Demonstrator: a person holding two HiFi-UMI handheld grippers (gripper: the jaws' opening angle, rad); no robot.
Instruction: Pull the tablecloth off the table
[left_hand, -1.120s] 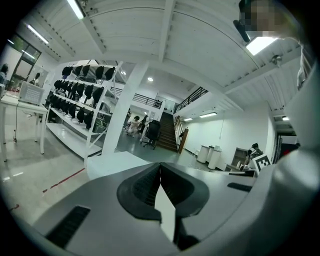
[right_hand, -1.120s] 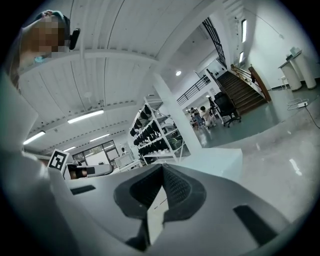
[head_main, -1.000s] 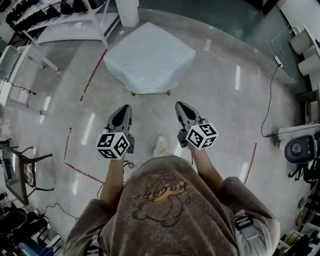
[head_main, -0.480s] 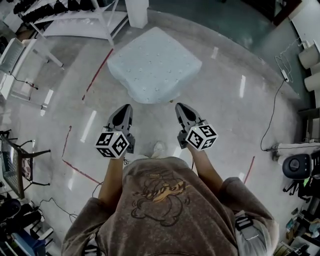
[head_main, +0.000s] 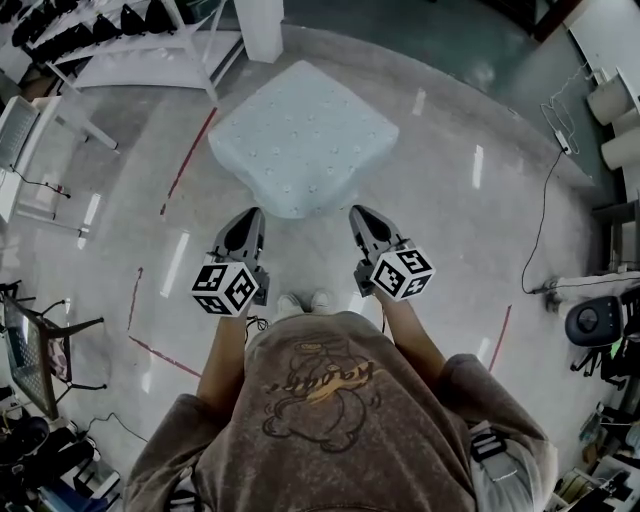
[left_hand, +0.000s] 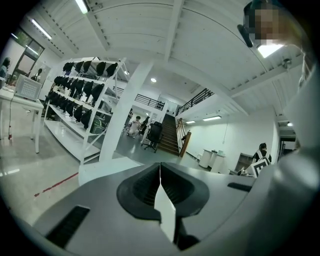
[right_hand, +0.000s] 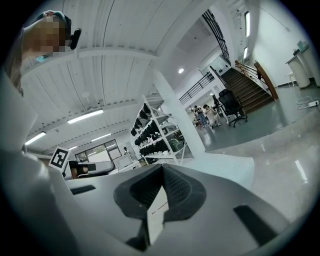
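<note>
Pulling not yet begun: cloth (head_main: 300, 140) is seen still spread in place, untouched, beyond left gripper (head_main: 250, 214) and right gripper (head_main: 359, 212), both closed together, empty

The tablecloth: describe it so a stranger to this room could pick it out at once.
Find the white pillar at the top of the head view. On the shiny floor just below it sits the tablecloth, draped over a small square top. It is the only pale, dotted fabric, unlike the white shelving rack to its left.
</note>
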